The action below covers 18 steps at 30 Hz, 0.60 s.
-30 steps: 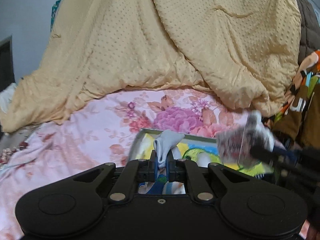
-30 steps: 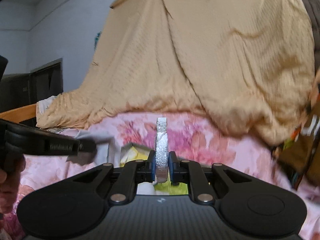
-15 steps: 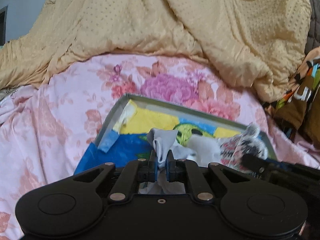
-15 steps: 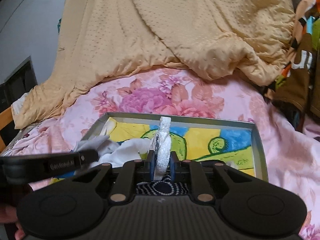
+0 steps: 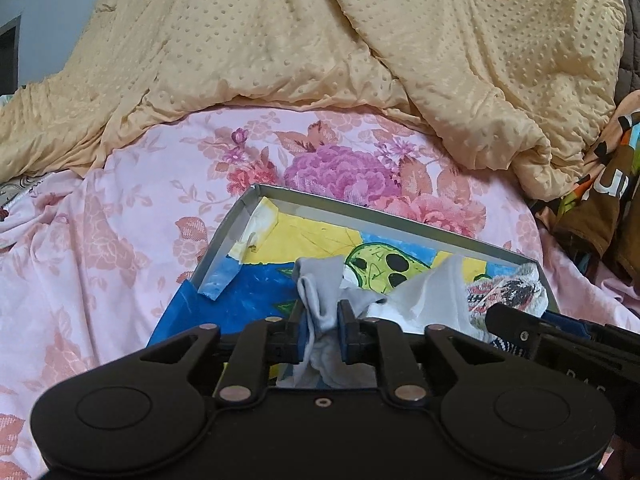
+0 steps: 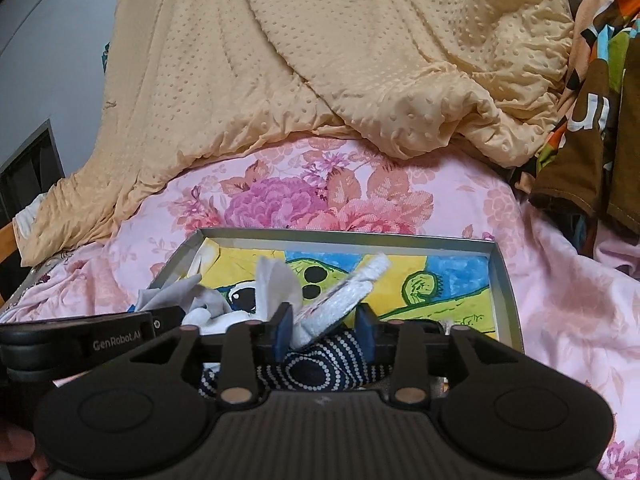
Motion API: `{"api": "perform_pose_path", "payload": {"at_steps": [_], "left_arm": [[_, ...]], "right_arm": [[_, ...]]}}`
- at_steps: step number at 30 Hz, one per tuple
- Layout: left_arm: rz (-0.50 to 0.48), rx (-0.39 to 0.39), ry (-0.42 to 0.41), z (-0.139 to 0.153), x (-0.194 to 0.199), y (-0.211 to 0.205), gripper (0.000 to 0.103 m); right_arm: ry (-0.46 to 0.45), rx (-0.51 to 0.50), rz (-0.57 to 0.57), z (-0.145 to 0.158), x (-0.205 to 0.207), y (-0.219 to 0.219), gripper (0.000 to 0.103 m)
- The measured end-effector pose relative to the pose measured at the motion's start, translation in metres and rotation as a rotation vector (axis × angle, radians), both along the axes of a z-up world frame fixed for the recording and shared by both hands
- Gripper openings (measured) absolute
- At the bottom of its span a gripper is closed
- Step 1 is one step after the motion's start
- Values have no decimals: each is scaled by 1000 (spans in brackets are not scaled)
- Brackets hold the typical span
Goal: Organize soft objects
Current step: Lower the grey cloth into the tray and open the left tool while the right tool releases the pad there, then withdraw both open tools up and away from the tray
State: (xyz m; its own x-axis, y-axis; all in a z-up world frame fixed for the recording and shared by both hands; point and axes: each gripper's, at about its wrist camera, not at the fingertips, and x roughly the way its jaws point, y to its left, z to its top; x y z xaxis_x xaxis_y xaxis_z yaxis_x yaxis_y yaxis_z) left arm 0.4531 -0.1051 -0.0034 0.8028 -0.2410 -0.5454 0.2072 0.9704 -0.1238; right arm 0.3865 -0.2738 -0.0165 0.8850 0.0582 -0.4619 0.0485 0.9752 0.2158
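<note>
A shallow metal tray [image 5: 360, 216] [image 6: 340, 236], lined with a yellow, blue and green painted picture, lies on the bed. My left gripper [image 5: 323, 316] hangs low over its near left part. Its jaws are opening, and the blue pads still touch a grey sock [image 5: 320, 284] standing between them. My right gripper [image 6: 323, 320] is beside it, jaws opening wide. A white fuzzy sock [image 6: 344, 296] leans loose between its pads, tipped to the right. White cloth [image 5: 432, 296] and a dark dotted sock [image 6: 320, 364] lie in the tray.
A yellow dotted blanket [image 5: 320, 60] is heaped behind the tray on the pink floral sheet [image 5: 100, 240]. A brown and orange patterned garment [image 5: 608, 184] lies at the right. Dark furniture [image 6: 24, 168] stands at the far left.
Both grippers came down over the tray with their socks. The right jaws have spread and the white sock has tipped over to the right. The left jaws have widened a little.
</note>
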Motion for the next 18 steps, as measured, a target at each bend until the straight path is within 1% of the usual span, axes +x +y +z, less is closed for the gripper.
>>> {"api": "perform_pose_path", "payload": {"at_steps": [2, 4, 12, 14, 18], "left_arm": [[0, 3, 0, 1, -2, 0, 19], [2, 10, -2, 3, -5, 0, 25], [27, 1, -30, 21, -23, 8, 41], [31, 1, -41, 27, -30, 9, 47], [47, 5, -77, 41, -47, 14, 63]], "right_arm": [[3, 6, -2, 1, -1, -1, 47], [11, 5, 0, 3, -1, -2, 51], [9, 4, -1, 13, -14, -6, 68], [0, 5, -6, 18, -18, -7, 72], [-30, 30, -18, 33, -30, -9, 83]]}}
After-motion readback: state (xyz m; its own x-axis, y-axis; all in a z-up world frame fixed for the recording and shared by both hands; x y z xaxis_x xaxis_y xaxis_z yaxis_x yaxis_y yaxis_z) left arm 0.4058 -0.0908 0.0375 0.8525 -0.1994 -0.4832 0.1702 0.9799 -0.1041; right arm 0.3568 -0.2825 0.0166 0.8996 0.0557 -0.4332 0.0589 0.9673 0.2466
